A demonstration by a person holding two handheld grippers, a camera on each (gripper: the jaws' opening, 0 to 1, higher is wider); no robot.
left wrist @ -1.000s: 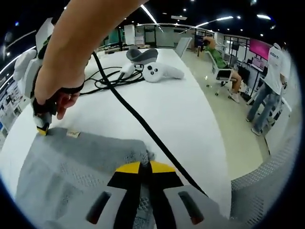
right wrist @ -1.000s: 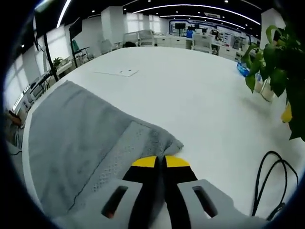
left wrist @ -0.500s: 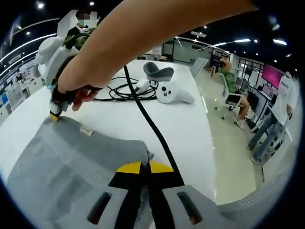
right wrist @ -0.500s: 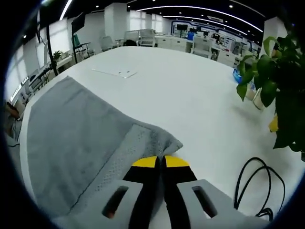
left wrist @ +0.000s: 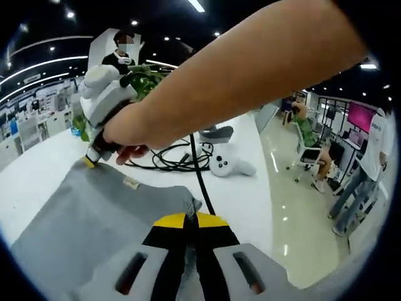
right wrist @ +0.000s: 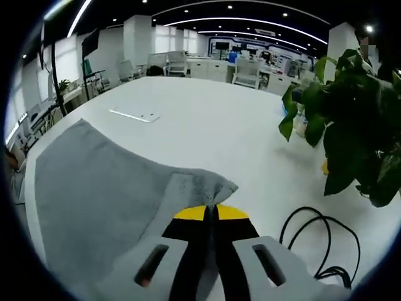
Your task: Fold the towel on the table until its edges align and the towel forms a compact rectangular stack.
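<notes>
A grey towel (left wrist: 88,216) hangs lifted over the white table (left wrist: 37,172), held by two corners. My left gripper (left wrist: 190,219) is shut on one corner, its yellow-tipped jaws pressed together on the cloth. In the left gripper view the right gripper (left wrist: 91,161), held by a person's hand, pinches the far corner near a small label (left wrist: 131,183). In the right gripper view the towel (right wrist: 94,194) spreads away to the left, and my right gripper (right wrist: 210,213) is shut on its raised corner.
A black cable (left wrist: 172,160) coils on the table beside a white controller (left wrist: 229,166) and a headset (left wrist: 216,133). A potted plant (right wrist: 348,135) stands at the right, with a cable loop (right wrist: 316,241) below it. A flat white plate (right wrist: 133,114) lies farther off. People stand at the right (left wrist: 366,163).
Both grippers have risen with the towel corners, lifting that edge off the table. The right hand has moved up and closer to the left gripper's camera. The plant now looms nearer.
</notes>
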